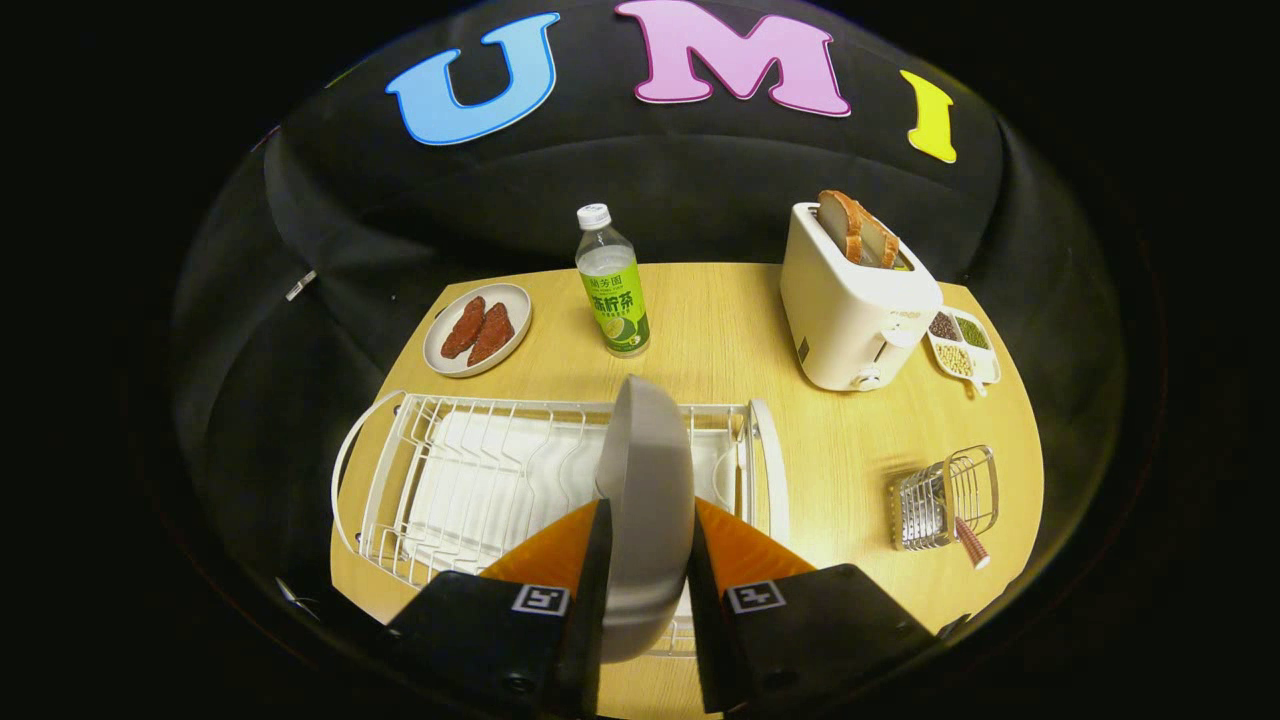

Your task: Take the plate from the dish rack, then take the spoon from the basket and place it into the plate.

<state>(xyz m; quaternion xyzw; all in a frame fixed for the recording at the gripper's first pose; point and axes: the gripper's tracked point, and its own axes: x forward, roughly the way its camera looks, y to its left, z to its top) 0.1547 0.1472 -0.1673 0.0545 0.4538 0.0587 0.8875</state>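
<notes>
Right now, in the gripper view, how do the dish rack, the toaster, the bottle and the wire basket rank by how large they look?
1. dish rack
2. toaster
3 and 4. bottle and wire basket look about alike; not ranked.
The plate, clamped in the hand-held gripper, looks big only from nearness.

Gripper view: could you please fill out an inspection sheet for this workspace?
Surface: wooden table.
Job's things: plate held on edge above the dish rack; spoon in the wire basket.
Clutter: bottle, toaster holding bread, dish of red pieces, divided tray of beans.
Grippers: gripper, both fingers pressed on the plate.
Cables: nothing seen.
Surroundings: black cloth wall.
</notes>
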